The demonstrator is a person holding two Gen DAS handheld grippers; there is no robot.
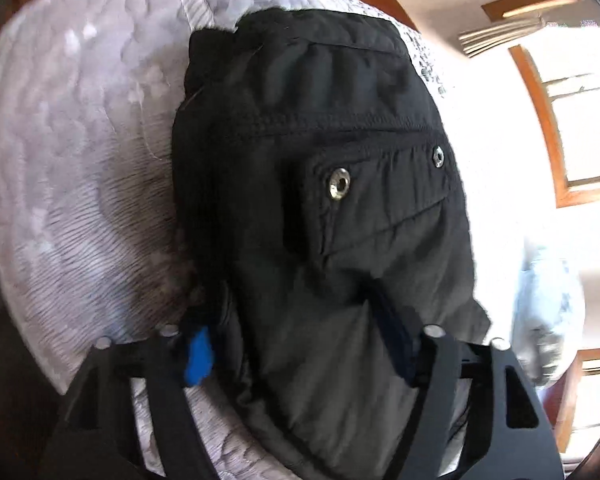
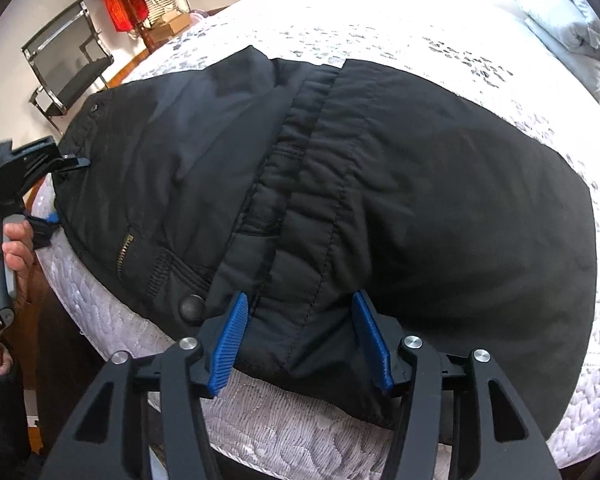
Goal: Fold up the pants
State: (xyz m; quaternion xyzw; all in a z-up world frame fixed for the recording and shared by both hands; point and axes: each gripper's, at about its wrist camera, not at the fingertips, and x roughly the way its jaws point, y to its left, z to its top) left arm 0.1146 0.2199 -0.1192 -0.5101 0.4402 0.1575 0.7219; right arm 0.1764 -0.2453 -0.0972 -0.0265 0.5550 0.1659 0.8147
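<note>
Black pants [image 2: 340, 184] lie folded on a white quilted bed [image 2: 380, 28]. The waistband runs down the middle in the right wrist view. My right gripper [image 2: 304, 340] is open, its blue pads [image 2: 230, 344] on either side of the waistband fold at the bed's near edge. My left gripper [image 1: 300, 356] also straddles the pants [image 1: 320, 200] at a pocket flap with metal snaps [image 1: 339, 184]; its jaws are apart with fabric between them. The left gripper also shows in the right wrist view [image 2: 56, 196] at the pants' left end.
The bed edge [image 2: 260, 412] lies just below the grippers. A folded pale duvet [image 2: 572, 28] sits at the far right. A metal chair [image 2: 68, 60], a red bag [image 2: 124, 4] and cardboard boxes stand beyond the bed. A wood-framed window [image 1: 572, 120] is at right.
</note>
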